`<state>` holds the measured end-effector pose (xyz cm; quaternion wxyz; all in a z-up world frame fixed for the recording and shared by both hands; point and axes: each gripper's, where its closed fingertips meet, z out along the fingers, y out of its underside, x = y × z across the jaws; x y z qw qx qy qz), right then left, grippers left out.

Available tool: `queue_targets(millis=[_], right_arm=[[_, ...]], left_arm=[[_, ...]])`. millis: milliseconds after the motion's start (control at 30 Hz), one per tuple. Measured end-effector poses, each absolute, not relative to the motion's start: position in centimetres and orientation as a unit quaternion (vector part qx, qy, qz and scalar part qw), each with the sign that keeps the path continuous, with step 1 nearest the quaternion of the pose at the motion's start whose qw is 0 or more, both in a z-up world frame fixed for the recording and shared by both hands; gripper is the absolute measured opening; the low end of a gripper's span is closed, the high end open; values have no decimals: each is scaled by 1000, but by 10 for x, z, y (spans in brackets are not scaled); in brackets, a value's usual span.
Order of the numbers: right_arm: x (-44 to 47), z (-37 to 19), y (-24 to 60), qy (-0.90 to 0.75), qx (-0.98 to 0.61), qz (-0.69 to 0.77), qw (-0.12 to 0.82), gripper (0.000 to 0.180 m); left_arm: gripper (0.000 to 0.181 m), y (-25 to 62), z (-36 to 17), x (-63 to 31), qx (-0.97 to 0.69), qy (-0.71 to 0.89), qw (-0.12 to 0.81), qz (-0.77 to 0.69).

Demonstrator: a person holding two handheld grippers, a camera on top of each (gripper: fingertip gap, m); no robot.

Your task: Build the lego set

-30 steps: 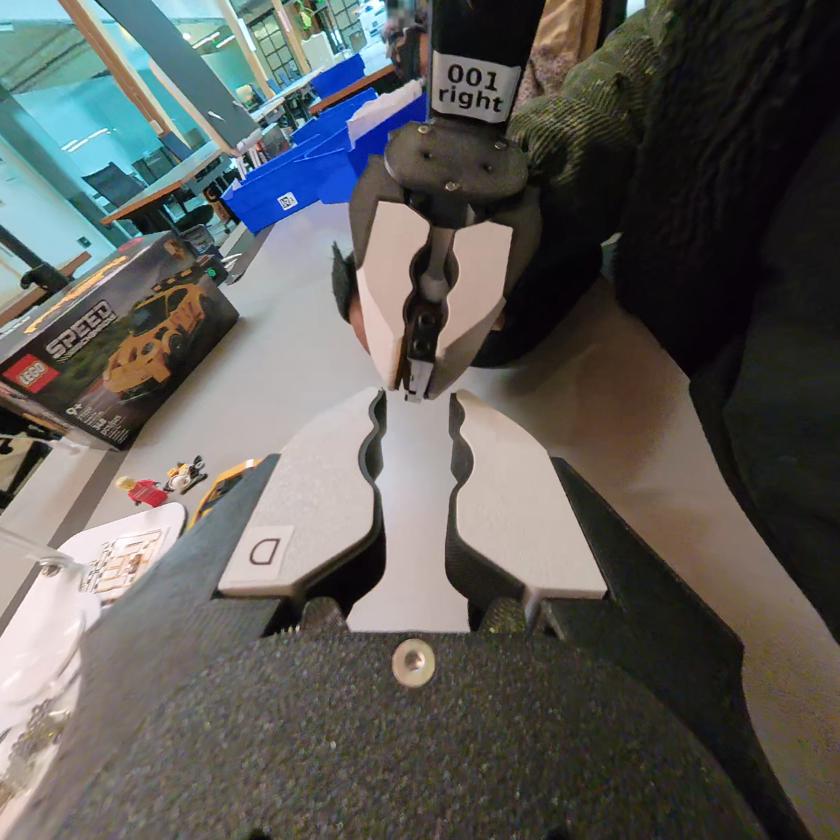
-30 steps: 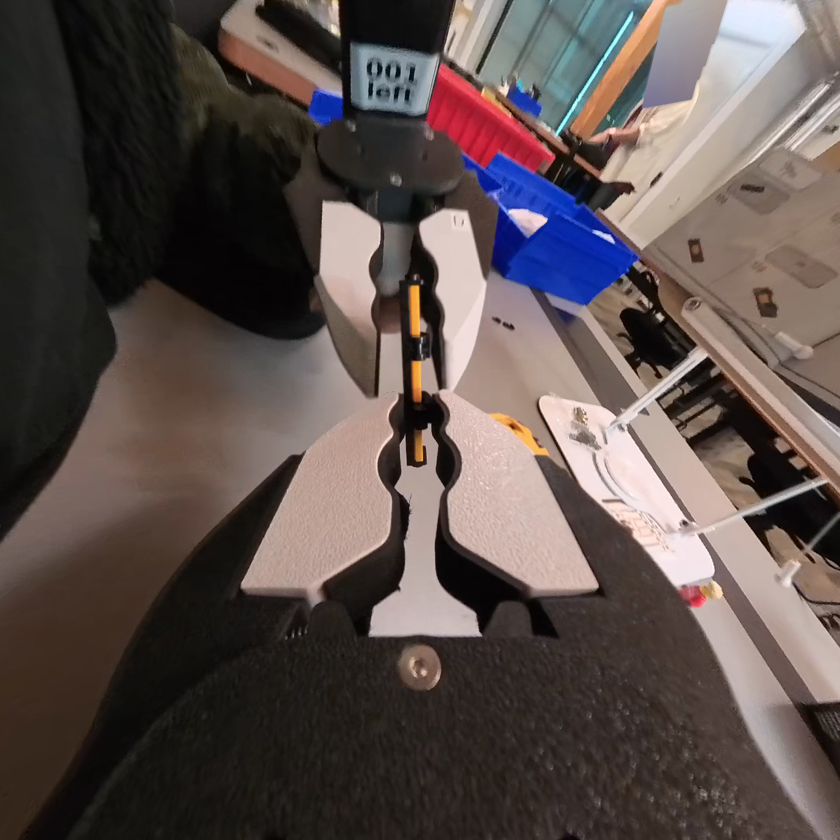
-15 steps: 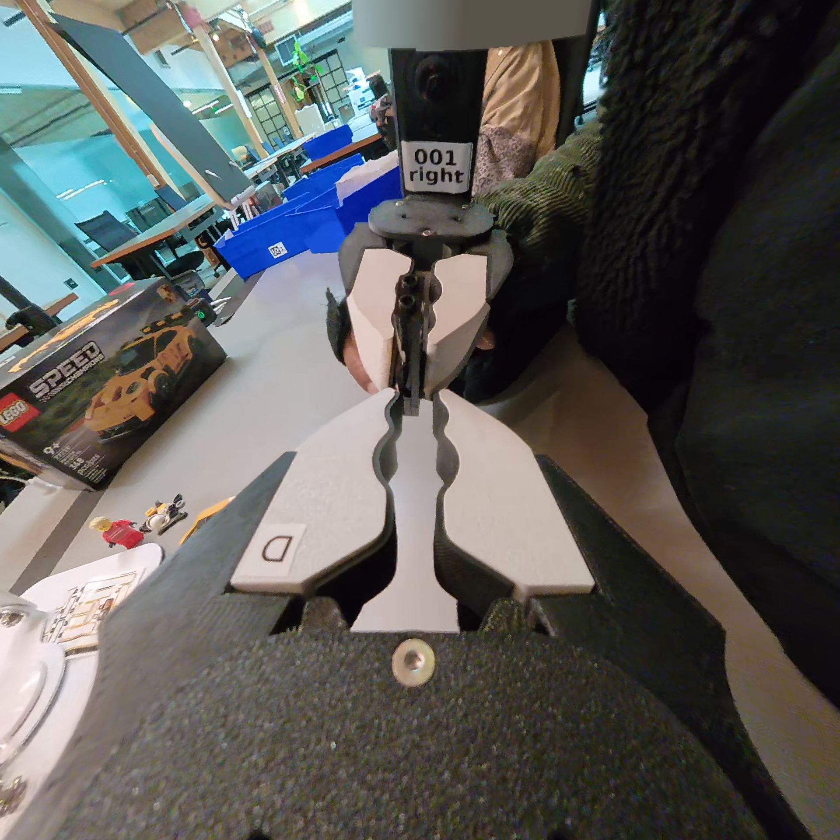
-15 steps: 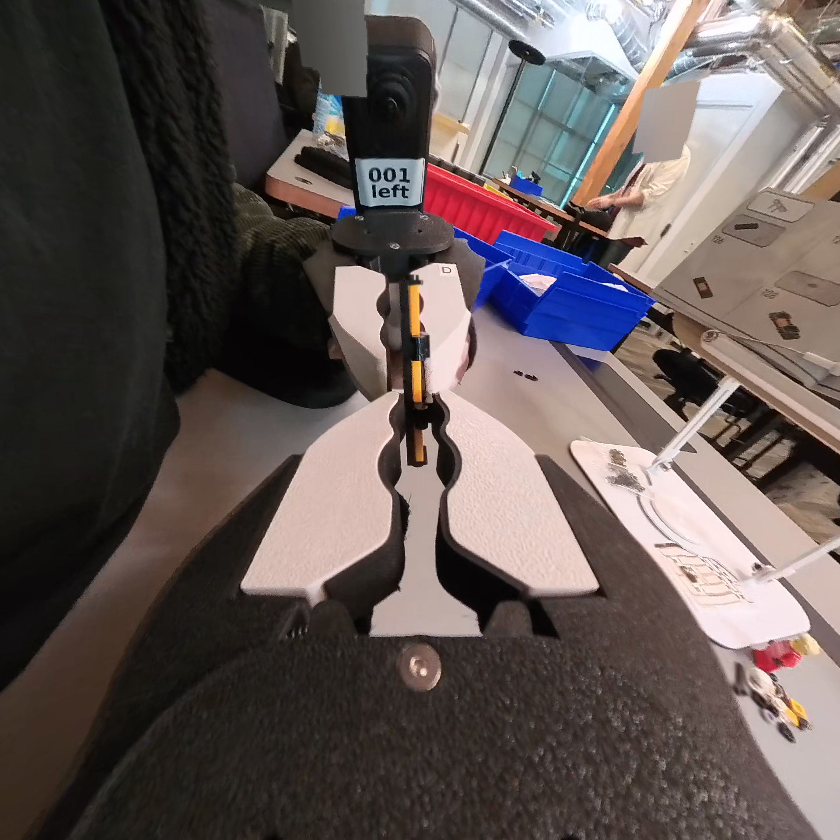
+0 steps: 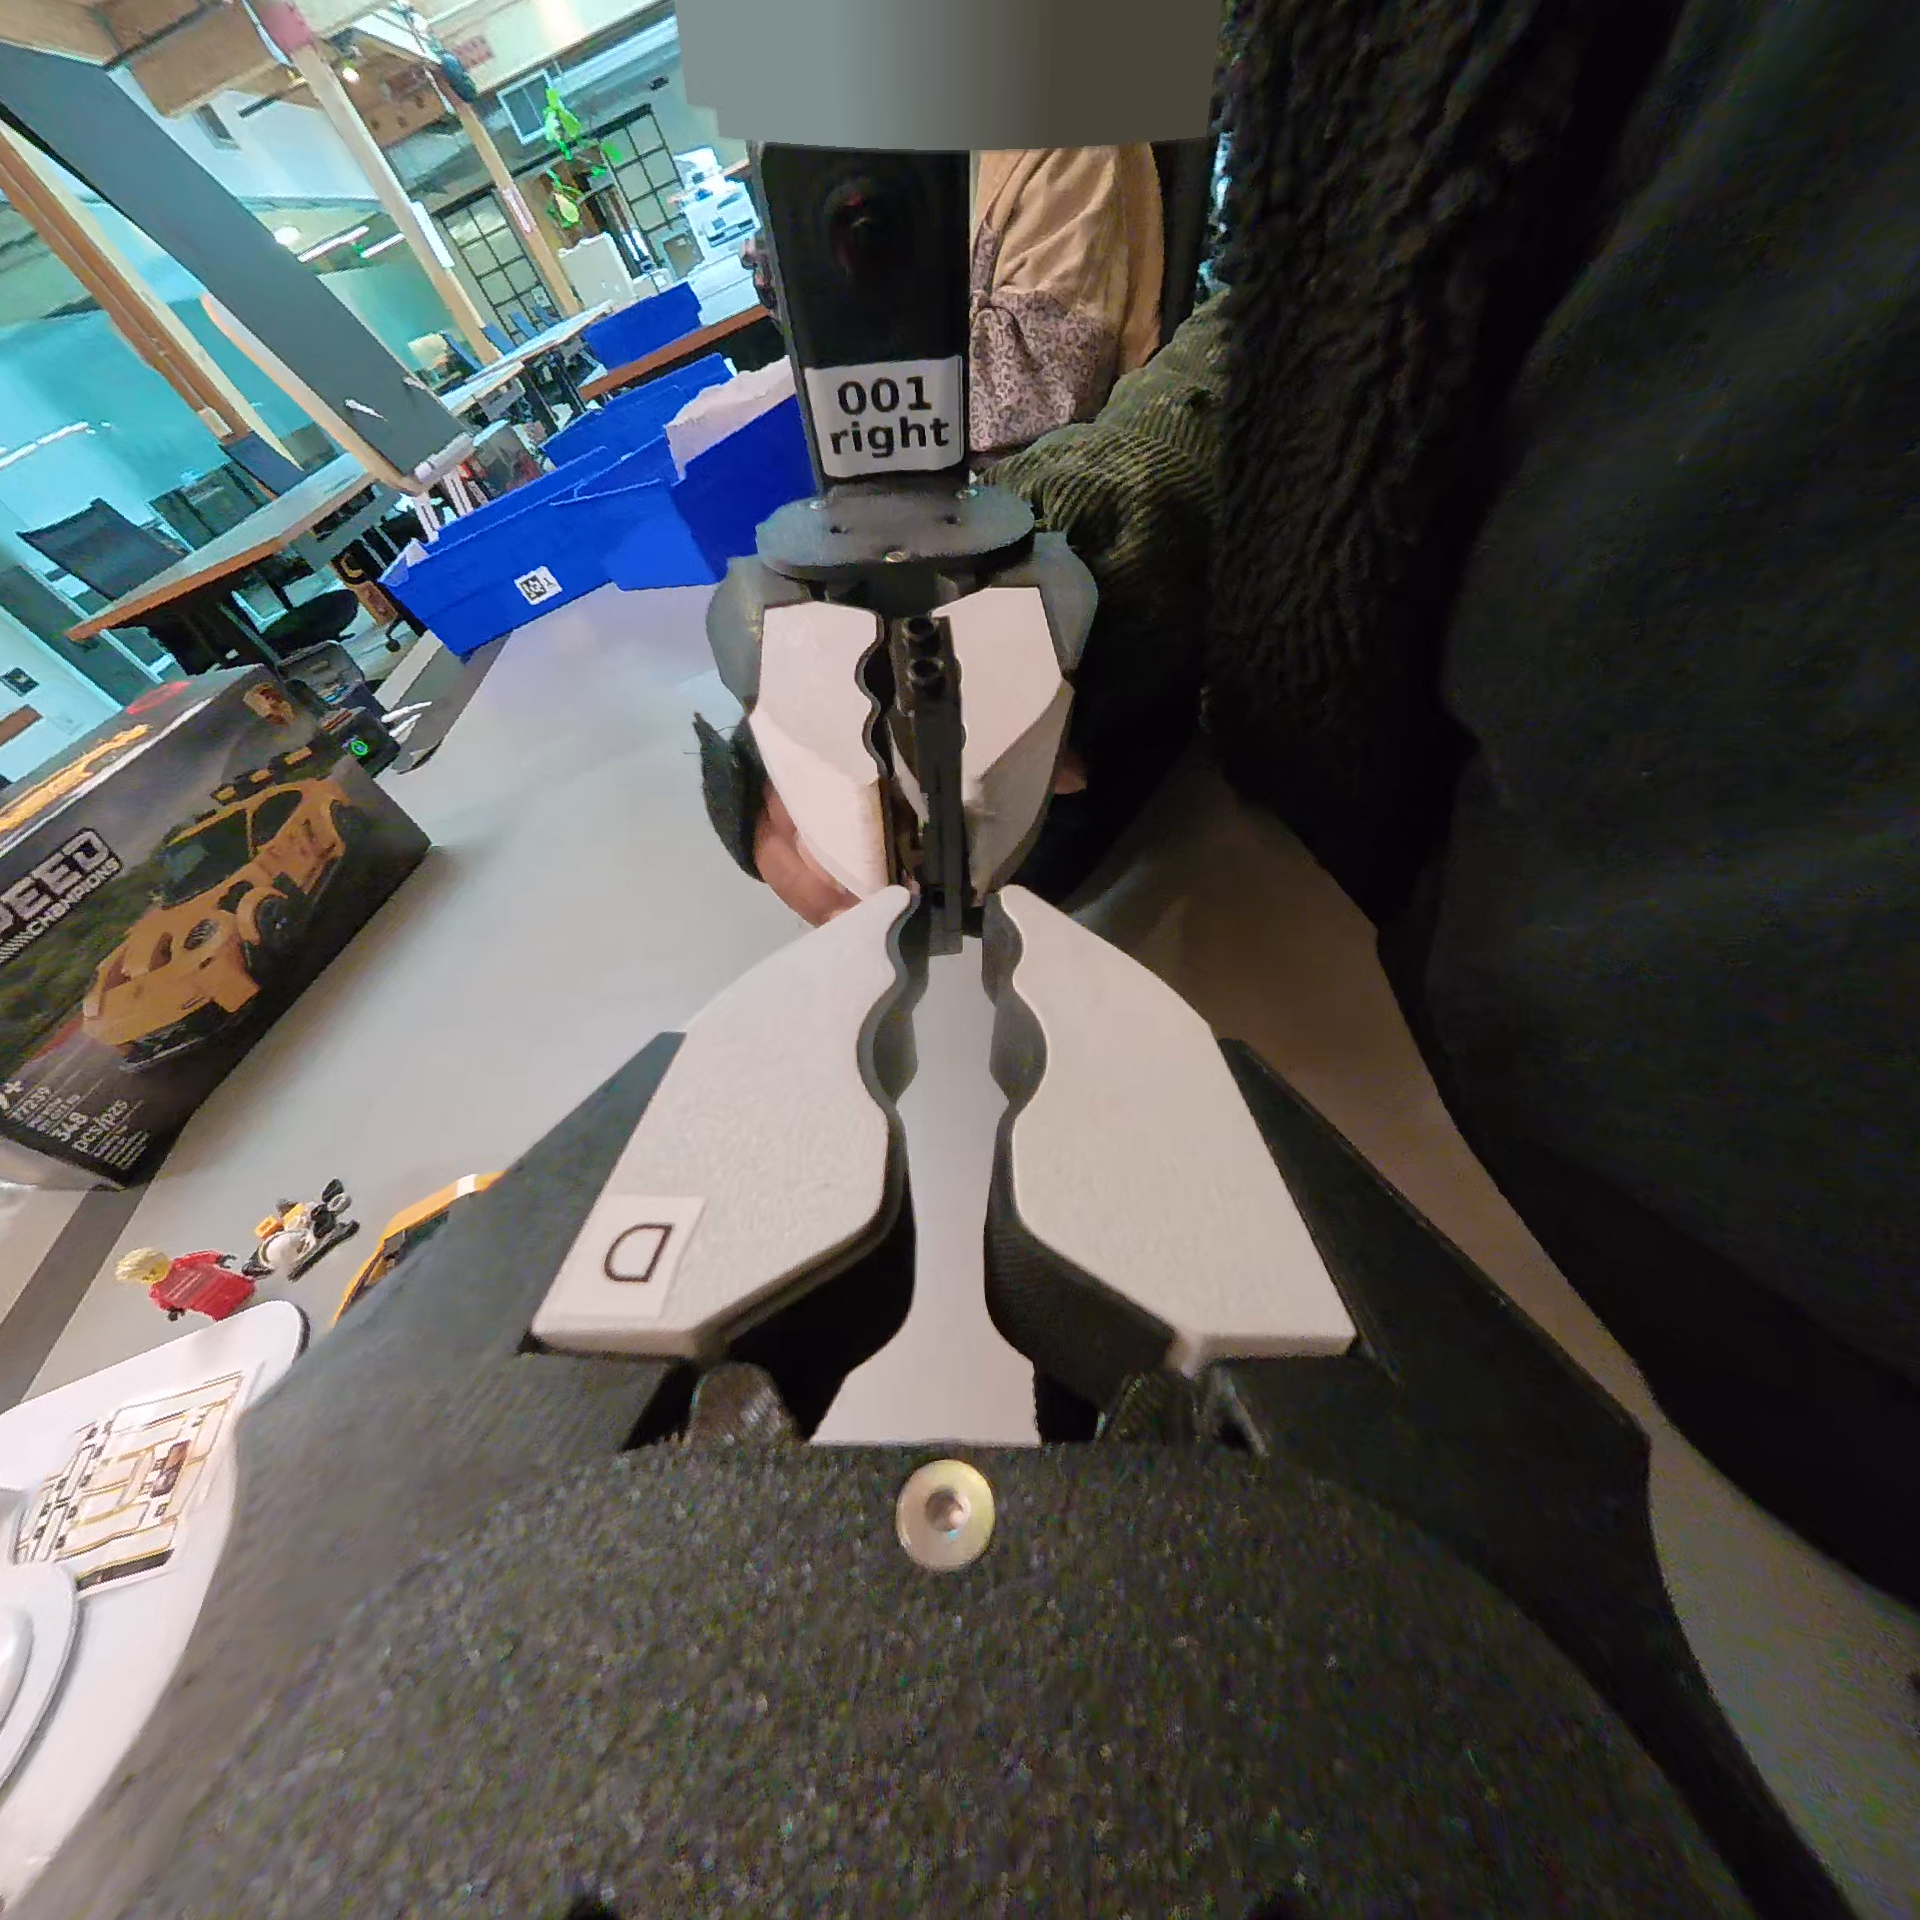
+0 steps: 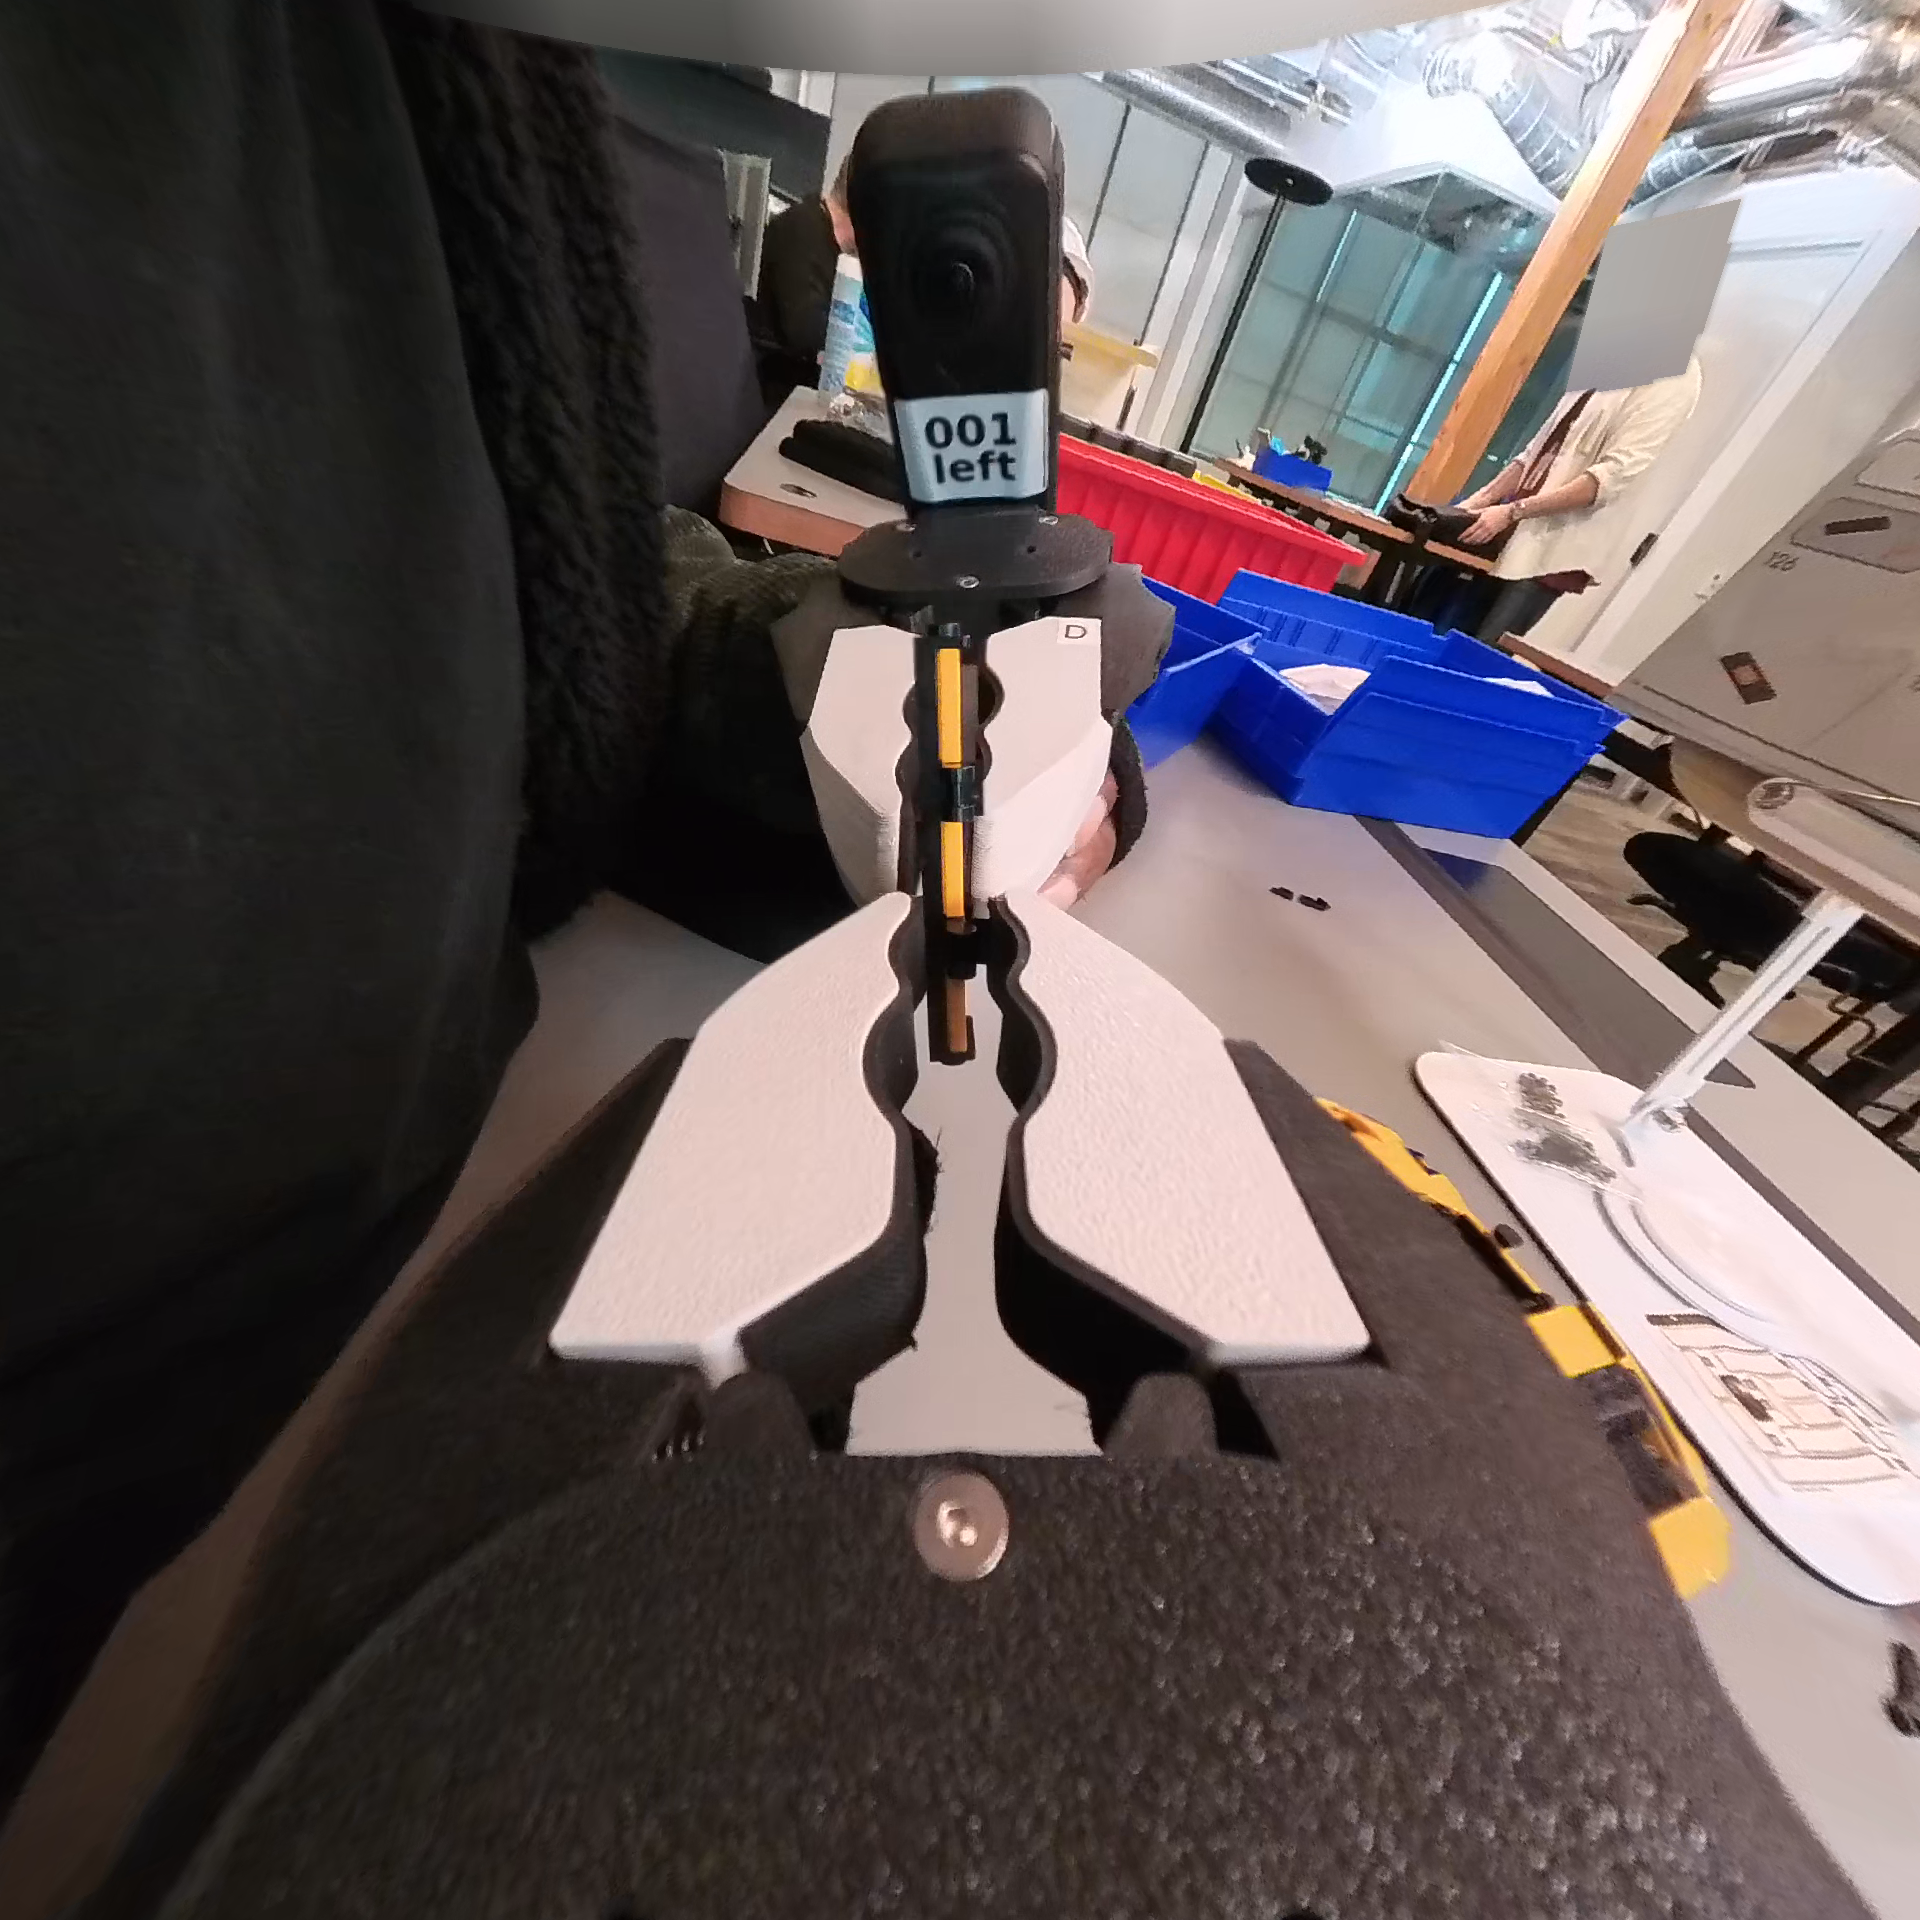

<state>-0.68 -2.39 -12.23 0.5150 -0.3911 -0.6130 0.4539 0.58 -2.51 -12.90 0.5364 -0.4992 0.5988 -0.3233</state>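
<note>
A thin black and yellow lego piece (image 6: 949, 707) is seen edge-on, held above the grey table (image 5: 582, 831). My right gripper (image 6: 954, 920) is shut on its near end. In the left wrist view the piece (image 5: 928, 675) looks black, with studs at its far end. My left gripper (image 5: 945, 914) faces the right gripper (image 5: 930, 883) tip to tip, and its jaws are closed narrowly on the other end of the piece. The left gripper (image 6: 951, 883) also shows in the right wrist view, behind the piece.
A lego box (image 5: 177, 883), a minifigure (image 5: 187, 1283), a small loose build (image 5: 307, 1231) and the yellow car body (image 6: 1579, 1340) lie by a white tray (image 6: 1714, 1278) with a sticker sheet. Blue bins (image 6: 1403, 707) stand behind. The holder's dark sleeves (image 5: 1558, 727) are close. Left and right tips are no more than a few centimetres apart.
The two grippers have come together and lifted. The left gripper's jaws have narrowed from open to closed around the tip of the piece that the right gripper holds.
</note>
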Motion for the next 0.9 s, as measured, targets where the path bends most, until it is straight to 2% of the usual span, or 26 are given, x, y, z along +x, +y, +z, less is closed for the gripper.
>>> queue_targets(millis=[400,900], right_arm=[[-8,-125,-24,-601,-399,472,507,10],[-7,-124,-17,-640,-379,401,534,10]], left_arm=[[8,-26,-132,4,-503,605,527,-322],[10,-21,-119,-2,-492,585,561,-317]])
